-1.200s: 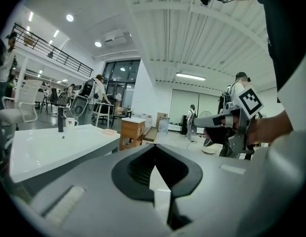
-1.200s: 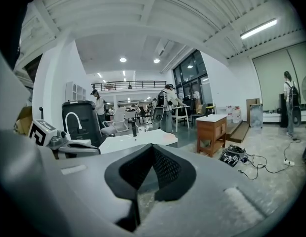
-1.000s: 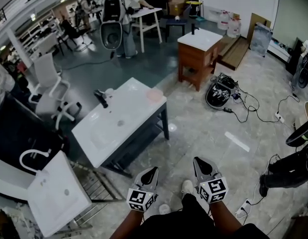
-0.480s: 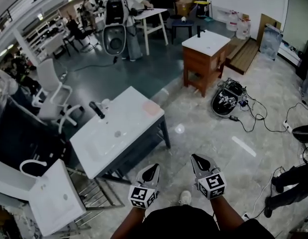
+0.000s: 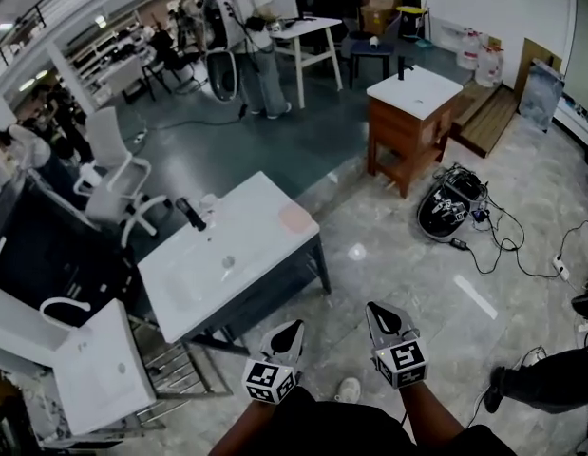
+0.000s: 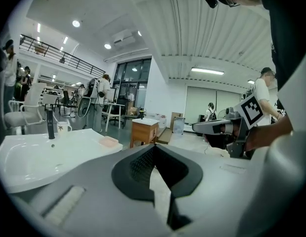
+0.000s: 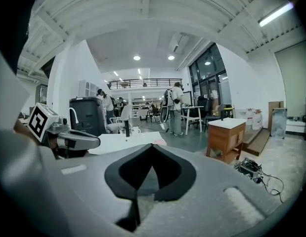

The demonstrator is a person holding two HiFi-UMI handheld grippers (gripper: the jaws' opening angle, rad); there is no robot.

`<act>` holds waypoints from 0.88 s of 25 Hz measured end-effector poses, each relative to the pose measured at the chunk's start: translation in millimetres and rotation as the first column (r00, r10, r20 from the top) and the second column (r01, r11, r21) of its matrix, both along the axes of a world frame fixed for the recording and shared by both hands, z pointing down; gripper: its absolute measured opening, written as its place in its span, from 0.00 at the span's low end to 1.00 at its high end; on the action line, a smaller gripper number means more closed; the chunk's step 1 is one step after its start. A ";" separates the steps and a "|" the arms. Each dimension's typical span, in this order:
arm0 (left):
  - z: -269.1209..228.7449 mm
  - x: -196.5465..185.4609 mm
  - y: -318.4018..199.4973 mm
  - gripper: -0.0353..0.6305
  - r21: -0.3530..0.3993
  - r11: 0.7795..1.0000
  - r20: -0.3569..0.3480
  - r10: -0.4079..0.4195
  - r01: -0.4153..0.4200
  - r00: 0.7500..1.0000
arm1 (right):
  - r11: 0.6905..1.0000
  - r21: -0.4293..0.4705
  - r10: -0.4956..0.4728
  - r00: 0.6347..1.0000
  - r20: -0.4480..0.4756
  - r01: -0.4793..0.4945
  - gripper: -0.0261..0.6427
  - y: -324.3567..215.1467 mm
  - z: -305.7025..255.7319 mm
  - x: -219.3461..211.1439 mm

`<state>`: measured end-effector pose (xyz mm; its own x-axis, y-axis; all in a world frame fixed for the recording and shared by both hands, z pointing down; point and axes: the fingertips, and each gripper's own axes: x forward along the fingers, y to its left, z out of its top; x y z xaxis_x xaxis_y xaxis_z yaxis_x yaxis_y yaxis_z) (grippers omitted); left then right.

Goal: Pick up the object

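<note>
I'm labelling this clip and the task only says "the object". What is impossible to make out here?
- Pink thing on the white sink top: too small in the head view to identify.
- Cup beside the black faucet: contents too small to see, any view.
- Space under the sink top: hidden by the top, head view.
- Bystander at right: only a dark leg shows, rest cut off by the edge, head view.

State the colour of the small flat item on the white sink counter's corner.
The flat item is pale pink, clearest in the head view.
</note>
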<state>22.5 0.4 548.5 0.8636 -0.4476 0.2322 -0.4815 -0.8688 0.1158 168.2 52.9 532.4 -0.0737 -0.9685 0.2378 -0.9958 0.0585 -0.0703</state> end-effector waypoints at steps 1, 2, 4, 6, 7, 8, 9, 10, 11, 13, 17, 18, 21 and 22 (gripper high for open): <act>-0.8 -0.8 -4.0 0.08 0.002 1.000 0.000 -0.007 0.007 1.000 | 1.000 -0.001 -0.008 1.000 -0.002 0.008 0.04 -4.3 -1.5 -1.3; -1.1 -1.7 -9.4 0.08 0.000 1.000 -0.002 -0.017 0.017 1.000 | 1.000 -0.002 -0.015 1.000 -0.004 0.015 0.04 -9.5 -2.7 -2.2; -0.1 -3.9 -19.7 0.08 -0.008 0.999 -0.007 -0.041 0.041 0.999 | 1.000 -0.005 -0.030 1.000 -0.009 0.030 0.04 -21.3 -4.1 -4.0; 1.6 -4.7 -28.4 0.08 -0.014 0.998 -0.009 -0.055 0.055 0.998 | 0.999 0.003 -0.032 0.999 -0.013 0.033 0.04 -33.3 -4.9 -3.7; 2.4 -3.6 -32.8 0.08 -0.014 0.998 -0.011 -0.058 0.058 0.998 | 1.000 0.013 -0.028 1.000 -0.014 0.028 0.04 -39.5 -5.8 -1.6; 3.1 -2.4 -38.1 0.08 -0.013 0.998 -0.013 -0.061 0.061 0.998 | 0.999 0.023 -0.023 1.000 -0.013 0.024 0.04 -46.5 -7.2 0.8; 3.9 -1.7 -44.7 0.08 -0.014 0.998 -0.016 -0.065 0.064 0.998 | 0.999 0.034 -0.021 1.000 -0.012 0.022 0.04 -54.9 -9.8 2.3; 4.8 -1.9 -52.6 0.08 -0.014 0.998 -0.018 -0.069 0.069 0.997 | 0.999 0.041 -0.024 1.000 -0.009 0.024 0.04 -64.4 -13.4 2.0; 5.8 -2.6 -61.4 0.08 -0.015 0.997 -0.017 -0.072 0.072 0.997 | 0.998 0.046 -0.030 1.000 -0.005 0.030 0.04 -74.7 -16.4 0.2; 6.3 -3.2 -79.3 0.08 -0.017 0.997 -0.019 -0.073 0.072 0.997 | 0.998 0.052 -0.045 0.999 0.001 0.045 0.04 -95.6 -19.5 -4.7; -2.5 -2.6 -117.7 0.08 -0.004 0.997 -0.040 -0.073 0.073 0.997 | 0.997 0.039 -0.068 0.997 -0.037 0.070 0.04 -137.0 -26.2 -9.8; -4.9 -4.4 -129.0 0.08 0.002 0.997 -0.044 -0.077 0.077 0.996 | 0.997 0.039 -0.071 0.996 -0.050 0.073 0.04 -147.5 -30.1 -11.8; -10.3 -12.8 -160.6 0.08 0.017 0.996 -0.050 -0.091 0.092 0.995 | 0.996 0.054 -0.067 0.997 -0.044 0.070 0.04 -176.3 -37.1 -17.6; -11.7 -15.3 -170.2 0.08 0.024 0.995 -0.050 -0.095 0.096 0.994 | 0.996 0.055 -0.071 0.996 -0.045 0.073 0.04 -186.1 -38.9 -20.2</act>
<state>7.2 -169.8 536.8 0.8266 -0.5340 0.1778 -0.5567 -0.8222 0.1185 148.0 -133.2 493.5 -0.1346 -0.9730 0.1875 -0.9909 0.1327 -0.0224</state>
